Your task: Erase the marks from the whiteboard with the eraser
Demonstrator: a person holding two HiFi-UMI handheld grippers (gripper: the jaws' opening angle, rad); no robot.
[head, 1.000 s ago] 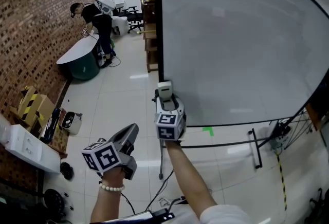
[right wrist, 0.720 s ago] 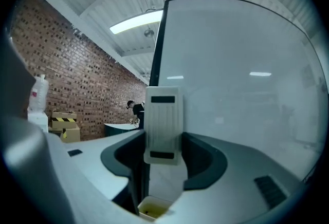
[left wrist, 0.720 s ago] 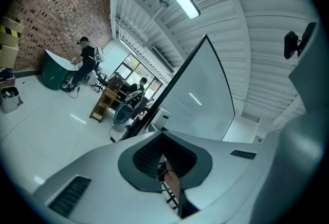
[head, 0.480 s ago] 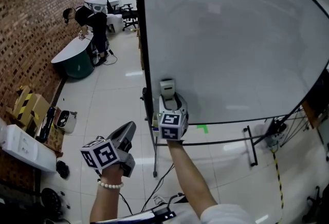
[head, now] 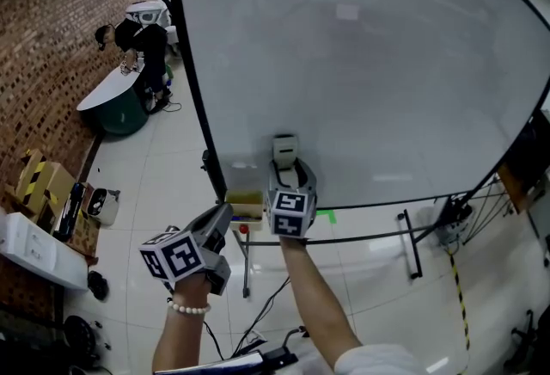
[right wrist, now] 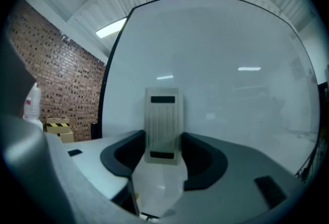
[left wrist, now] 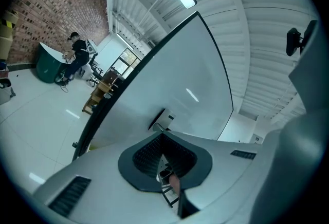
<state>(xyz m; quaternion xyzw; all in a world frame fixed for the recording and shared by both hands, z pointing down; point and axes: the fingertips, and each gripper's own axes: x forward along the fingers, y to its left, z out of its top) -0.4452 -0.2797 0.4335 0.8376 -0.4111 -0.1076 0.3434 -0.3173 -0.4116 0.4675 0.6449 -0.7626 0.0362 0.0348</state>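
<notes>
Right gripper [head: 286, 169]: jaws closed on the eraser [head: 284, 147], one pad on each long side. In the right gripper view we see the eraser [right wrist: 163, 123] upright between the dark pads, its ribbed beige back towards the camera and its far face against the whiteboard [right wrist: 221, 74].

In the head view the eraser sits low on the whiteboard [head: 369, 64], towards its lower left corner and just above the black bottom frame. The right gripper's marker cube [head: 290, 213] is below it, in line with the forearm.

Left gripper [head: 221, 219]: held low, off the board, to the left of the right one, pointing up and to the right. In the left gripper view we see the left gripper [left wrist: 163, 138] with its ribbed pads together and nothing between them.

A yellowish box [head: 245, 203] sits at the board's lower left corner, just left of the right gripper. There is a green tape mark [head: 325, 214] on the floor beneath the board.

Background: a brick wall [head: 51, 46] on the left and a person [head: 137, 36] bent over a round table [head: 110, 98], well away from us.
</notes>
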